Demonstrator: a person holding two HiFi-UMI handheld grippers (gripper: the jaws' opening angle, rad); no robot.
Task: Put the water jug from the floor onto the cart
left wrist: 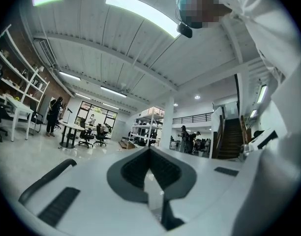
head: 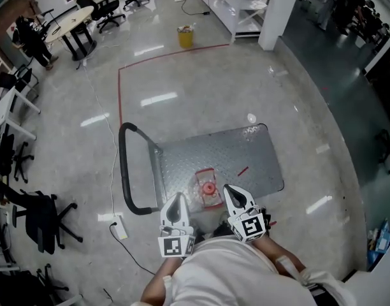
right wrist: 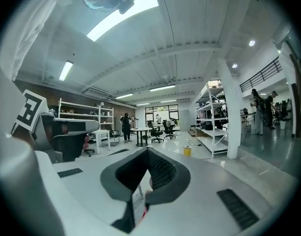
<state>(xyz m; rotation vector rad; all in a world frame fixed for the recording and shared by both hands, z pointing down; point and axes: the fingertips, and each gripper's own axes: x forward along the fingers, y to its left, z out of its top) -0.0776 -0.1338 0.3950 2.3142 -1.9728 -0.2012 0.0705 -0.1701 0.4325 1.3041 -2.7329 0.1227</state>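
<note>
Grey ribbed lining meets tip to tip on both sets of jaws: the left gripper (left wrist: 150, 152) is fully closed with nothing in it, and the right gripper (right wrist: 147, 153) is likewise closed and empty. Each points about level across the room, held close to the person's body above the near edge of the cart (head: 246, 150). The water jug (head: 209, 191) is not on the floor (head: 201, 88). It stands on the cart's diamond-plate deck, near the edge closest to the person, between the two grippers in the head view and touching neither. Judgement: placement looks done, and the step in hand is clearing away. To do it well, keep both grippers high and apart from the jug so nothing knocks it. Check that its base sits wholly on the deck, since it is close to that near edge. Orientation: the red cap (head: 209, 187) faces straight up at the head camera. I read the jug as upright with its long axis vertical. The push handle (head: 123, 164) stands at the cart's left end.
</note>
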